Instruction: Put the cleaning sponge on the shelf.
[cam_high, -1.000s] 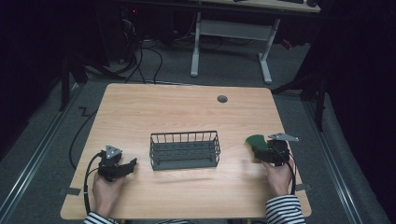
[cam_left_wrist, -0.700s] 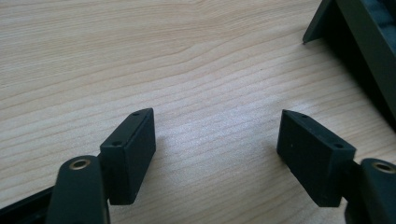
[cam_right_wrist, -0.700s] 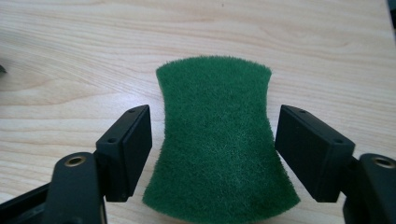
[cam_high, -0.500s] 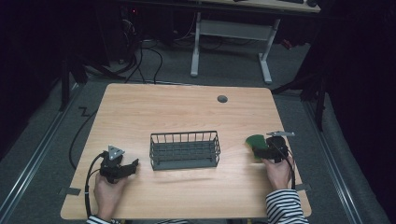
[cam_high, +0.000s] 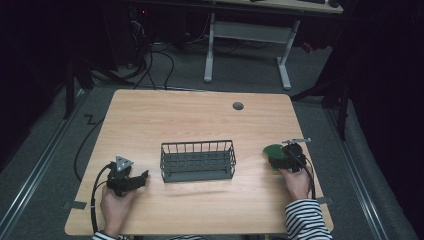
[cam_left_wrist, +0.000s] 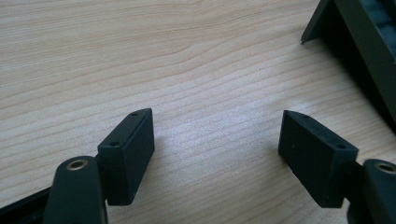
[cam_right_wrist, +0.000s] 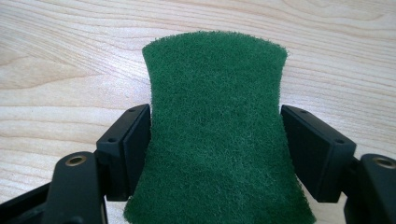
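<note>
Green scouring pad (cam_right_wrist: 215, 135), at the table's (cam_high: 200, 115) four o'clock, pinched in the right gripper (cam_high: 278, 157); left gripper (cam_left_wrist: 217, 154) gapes empty at eight. Next, probably, a lift toward the central wire basket (cam_high: 198, 160).

A light wooden table (cam_high: 200, 120) sits on grey carpet, its surroundings dark. A round grey cable port (cam_high: 238, 106) is set near the table's far edge. Beyond it stands a white-legged desk frame (cam_high: 247, 45), and black cables (cam_high: 155, 62) lie tangled on the floor to that frame's left.
</note>
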